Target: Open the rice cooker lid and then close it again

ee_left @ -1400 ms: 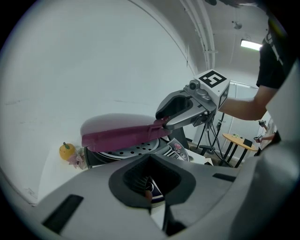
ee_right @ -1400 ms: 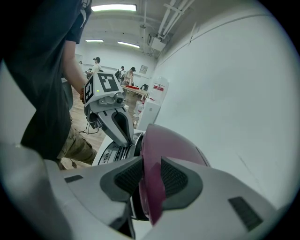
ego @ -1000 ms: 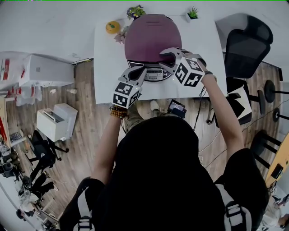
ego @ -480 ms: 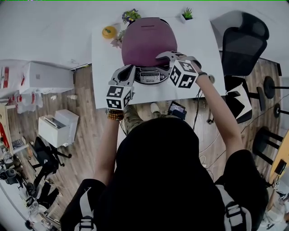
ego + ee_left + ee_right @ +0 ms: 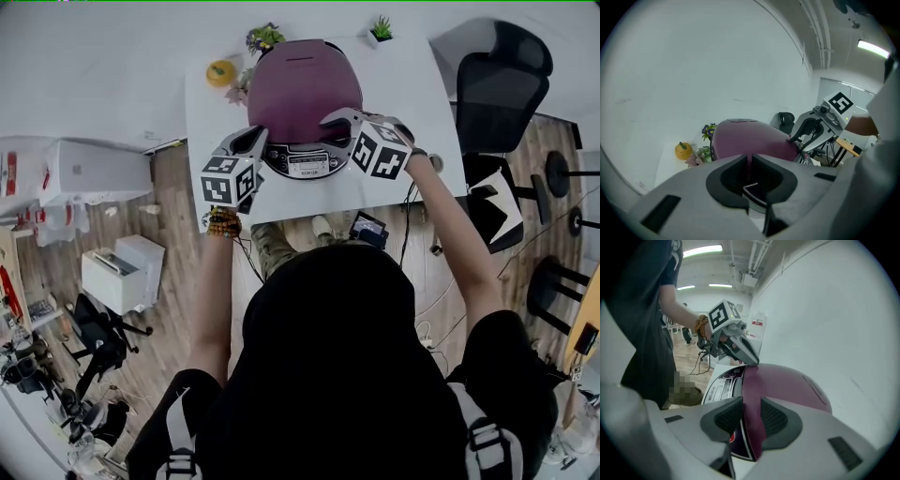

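Note:
The rice cooker stands on a white table, its purple lid down and its control panel facing me. My right gripper rests at the lid's front right, jaws open. In the right gripper view the lid's front edge shows in the gap between the pads; I cannot tell whether they touch it. My left gripper hovers by the cooker's left front, off the lid. In the left gripper view its jaws are shut with nothing in them, and the lid lies beyond.
Behind the cooker sit an orange ornament, a small bunch of flowers and a little potted plant. A black office chair stands right of the table. White boxes lie on the wooden floor at the left.
My left gripper has drawn leftward, from the control panel's front to the cooker's left side. The right gripper stays at the lid's front right. The lid remains down.

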`<control>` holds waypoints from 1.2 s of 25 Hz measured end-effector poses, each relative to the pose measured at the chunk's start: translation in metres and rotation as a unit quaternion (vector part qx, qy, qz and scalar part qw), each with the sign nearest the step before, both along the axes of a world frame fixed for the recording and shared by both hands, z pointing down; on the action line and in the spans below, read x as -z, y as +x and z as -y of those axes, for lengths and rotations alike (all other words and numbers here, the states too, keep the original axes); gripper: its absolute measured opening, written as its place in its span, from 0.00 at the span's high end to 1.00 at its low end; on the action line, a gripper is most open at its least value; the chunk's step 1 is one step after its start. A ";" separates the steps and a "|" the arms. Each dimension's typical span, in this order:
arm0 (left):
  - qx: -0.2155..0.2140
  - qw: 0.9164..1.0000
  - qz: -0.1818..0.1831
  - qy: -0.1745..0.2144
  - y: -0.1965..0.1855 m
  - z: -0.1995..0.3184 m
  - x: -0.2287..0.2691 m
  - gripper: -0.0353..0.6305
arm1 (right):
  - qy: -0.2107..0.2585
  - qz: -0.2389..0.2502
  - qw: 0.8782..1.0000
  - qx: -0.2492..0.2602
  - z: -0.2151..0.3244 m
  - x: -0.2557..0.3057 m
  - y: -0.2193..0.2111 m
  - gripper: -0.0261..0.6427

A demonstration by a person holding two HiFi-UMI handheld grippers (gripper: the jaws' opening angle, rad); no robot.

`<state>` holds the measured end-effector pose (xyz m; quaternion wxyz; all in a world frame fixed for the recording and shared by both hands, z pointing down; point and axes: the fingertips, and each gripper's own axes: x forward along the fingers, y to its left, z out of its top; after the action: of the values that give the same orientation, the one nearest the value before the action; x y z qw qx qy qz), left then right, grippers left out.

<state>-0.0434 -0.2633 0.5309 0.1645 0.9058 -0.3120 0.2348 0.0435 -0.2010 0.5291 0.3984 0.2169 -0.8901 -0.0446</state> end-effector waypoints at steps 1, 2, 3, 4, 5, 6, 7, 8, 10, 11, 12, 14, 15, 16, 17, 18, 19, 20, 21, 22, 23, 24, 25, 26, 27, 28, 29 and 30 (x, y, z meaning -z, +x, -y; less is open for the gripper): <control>-0.002 1.000 0.000 0.000 0.000 0.000 0.000 0.91 | -0.008 0.022 1.000 -0.016 0.002 0.002 0.003 0.78; -0.003 1.000 -0.001 0.000 0.001 0.000 0.000 0.91 | -0.015 0.046 0.998 -0.039 0.004 0.005 0.008 0.78; -0.004 1.000 -0.002 -0.001 0.001 0.000 0.000 0.91 | -0.020 0.070 0.995 -0.066 0.006 0.006 0.016 0.80; -0.005 1.000 -0.004 -0.002 0.001 0.001 0.000 0.91 | -0.023 0.091 0.991 -0.092 0.008 0.008 0.024 0.81; -0.007 1.000 -0.005 -0.001 0.001 0.001 0.000 0.91 | -0.022 0.108 0.987 -0.115 0.009 0.009 0.032 0.81; -0.009 1.000 -0.005 0.000 0.001 0.002 0.001 0.91 | -0.018 0.122 0.983 -0.134 0.009 0.011 0.040 0.83; -0.011 1.000 -0.005 0.001 0.001 0.002 0.001 0.91 | -0.014 0.133 0.980 -0.148 0.008 0.011 0.047 0.85; -0.013 1.000 -0.004 0.003 0.001 0.002 0.000 0.91 | -0.011 0.141 0.977 -0.158 0.006 0.011 0.051 0.86; -0.016 1.000 -0.008 0.005 0.000 0.003 0.000 0.91 | -0.010 0.144 0.974 -0.177 0.003 0.006 0.057 0.87; -0.017 1.000 -0.010 0.007 -0.001 0.003 0.000 0.91 | -0.011 0.141 0.972 -0.186 0.003 0.003 0.058 0.88; -0.018 1.000 -0.013 0.008 -0.001 0.003 0.000 0.91 | -0.011 0.135 0.972 -0.193 0.002 -0.001 0.059 0.88; -0.020 1.000 -0.015 0.010 -0.002 0.002 -0.001 0.91 | -0.012 0.132 0.970 -0.203 0.001 -0.005 0.059 0.89; -0.022 1.000 -0.015 0.011 -0.002 0.002 0.000 0.91 | -0.015 0.134 0.969 -0.207 0.001 -0.005 0.059 0.89; -0.023 1.000 -0.015 0.012 -0.002 0.002 0.000 0.91 | -0.018 0.137 0.968 -0.210 0.001 -0.005 0.060 0.89; -0.023 1.000 -0.016 0.012 -0.002 0.003 0.000 0.91 | -0.021 0.139 0.968 -0.210 0.001 -0.004 0.060 0.89; -0.023 1.000 -0.016 0.012 -0.002 0.003 0.000 0.91 | -0.023 0.139 0.967 -0.210 0.001 -0.005 0.061 0.89; -0.023 1.000 -0.017 0.011 -0.001 0.003 0.000 0.91 | -0.025 0.139 0.968 -0.209 0.001 -0.005 0.061 0.89; -0.022 1.000 -0.018 0.011 -0.001 0.003 0.000 0.91 | -0.027 0.138 0.968 -0.209 0.000 -0.006 0.062 0.89; -0.022 1.000 -0.019 0.011 -0.001 0.003 0.000 0.91 | -0.029 0.137 0.968 -0.208 0.000 -0.006 0.062 0.89; -0.023 0.999 -0.019 0.011 -0.001 0.003 0.000 0.91 | -0.030 0.136 0.968 -0.208 0.000 -0.006 0.062 0.89; -0.023 0.999 -0.019 0.011 -0.001 0.003 -0.001 0.91 | -0.030 0.136 0.968 -0.209 0.001 -0.007 0.061 0.89; -0.025 1.000 -0.016 0.010 -0.001 0.004 -0.002 0.91 | -0.033 0.131 0.968 -0.211 0.002 -0.008 0.060 0.89; -0.026 1.000 -0.011 0.007 -0.001 0.004 -0.004 0.91 | -0.042 0.120 0.968 -0.216 0.002 -0.009 0.060 0.89; -0.027 1.000 -0.005 0.001 -0.001 0.004 -0.006 0.91 | -0.056 0.103 0.968 -0.223 0.003 -0.012 0.059 0.89; -0.029 1.000 0.003 -0.008 -0.001 0.004 -0.008 0.91 | -0.072 0.082 0.967 -0.231 0.003 -0.014 0.059 0.89; -0.033 0.999 0.012 -0.019 -0.001 0.005 -0.010 0.91 | -0.085 0.060 0.967 -0.235 0.003 -0.016 0.057 0.89; -0.037 0.999 0.021 -0.029 -0.002 0.006 -0.010 0.91 | -0.090 0.039 0.968 -0.232 0.005 -0.017 0.056 0.89; -0.040 0.998 0.029 -0.037 -0.002 0.008 -0.010 0.91 | -0.093 0.025 0.969 -0.227 0.007 -0.016 0.054 0.89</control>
<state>-0.0457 -0.2708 0.5409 0.1795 0.9037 -0.2710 0.2786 0.0974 -0.2079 0.5454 0.3943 0.3766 -0.8273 0.1355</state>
